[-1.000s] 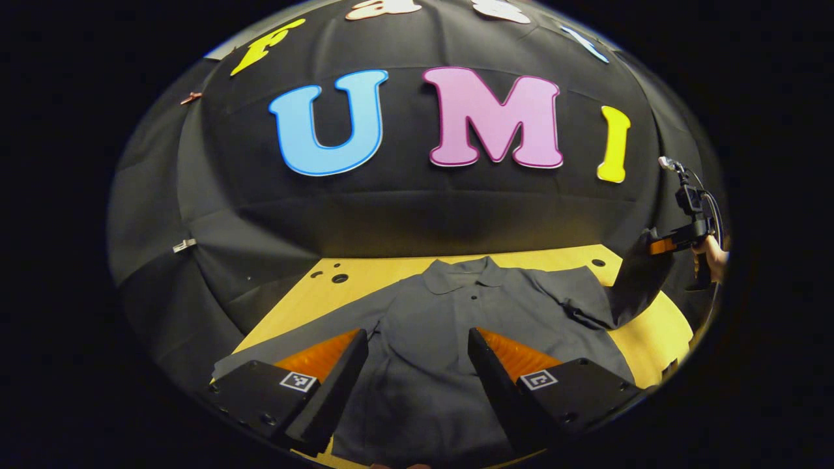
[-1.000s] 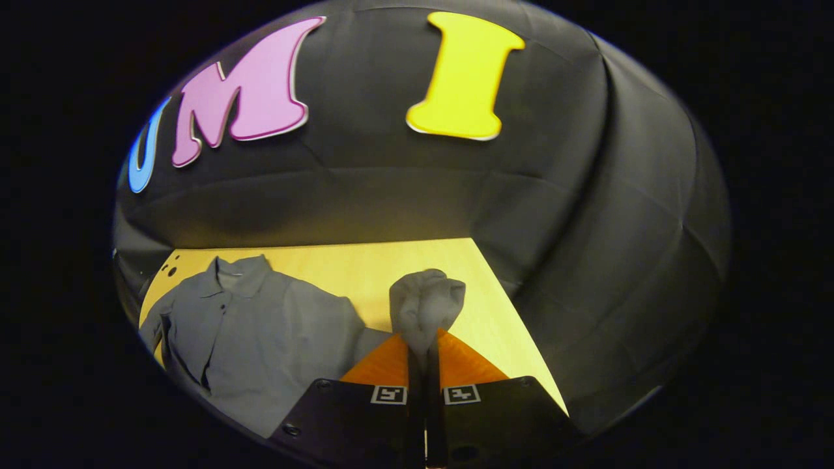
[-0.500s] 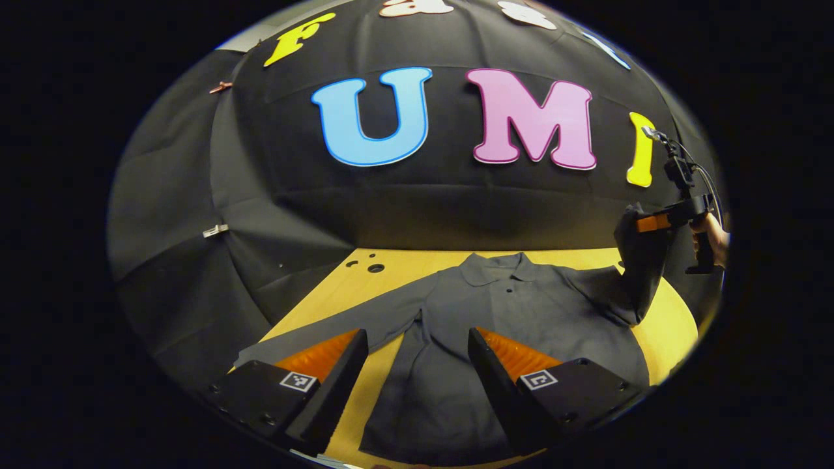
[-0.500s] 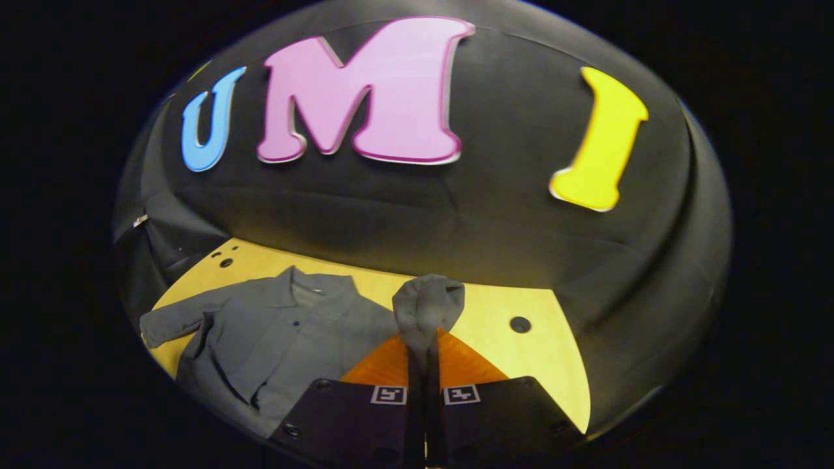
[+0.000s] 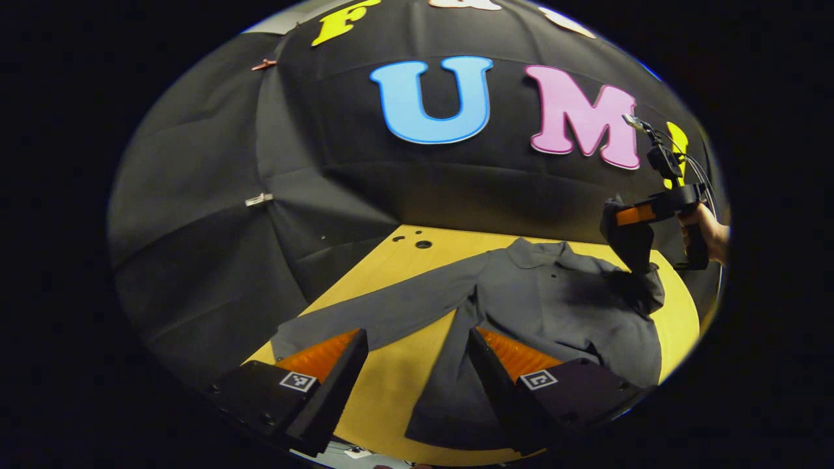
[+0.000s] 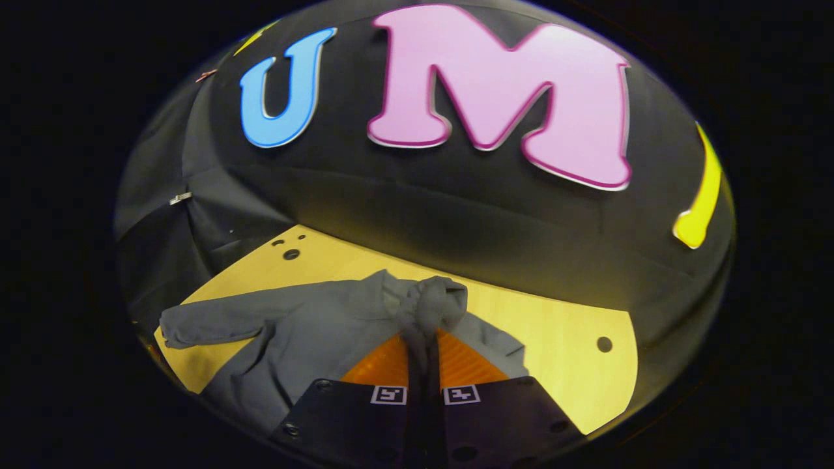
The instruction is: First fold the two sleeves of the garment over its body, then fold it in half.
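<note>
Pinching a bunched sleeve end [image 6: 430,306] of the grey shirt [image 6: 306,339], the right gripper [image 6: 423,365] has its fingers [image 6: 384,361] pressed together on the cloth, which bulges out just past their tips. In the left gripper view this same gripper [image 5: 629,218] hangs above the worktop [image 5: 397,371] near its far right corner, held level by a hand [image 5: 707,231] gripping its handle from the right, and the sleeve [image 5: 629,244] droops from it down onto the shirt's shoulder.

The left gripper [image 5: 417,348] has its fingers [image 5: 332,374] spread wide with nothing between them; it hovers over the near edge of the worktop, with bare wood and the shirt's lower side showing through the gap.

The shirt [image 5: 560,312] lies flat and face up on the wooden worktop, collar [image 5: 541,251] toward the far edge and hem toward the near edge. Its other sleeve [image 5: 384,312] stretches out straight across the worktop toward the near left corner, not yet folded. A few dark round holes [image 5: 423,244] mark the worktop by its far left corner.
</note>
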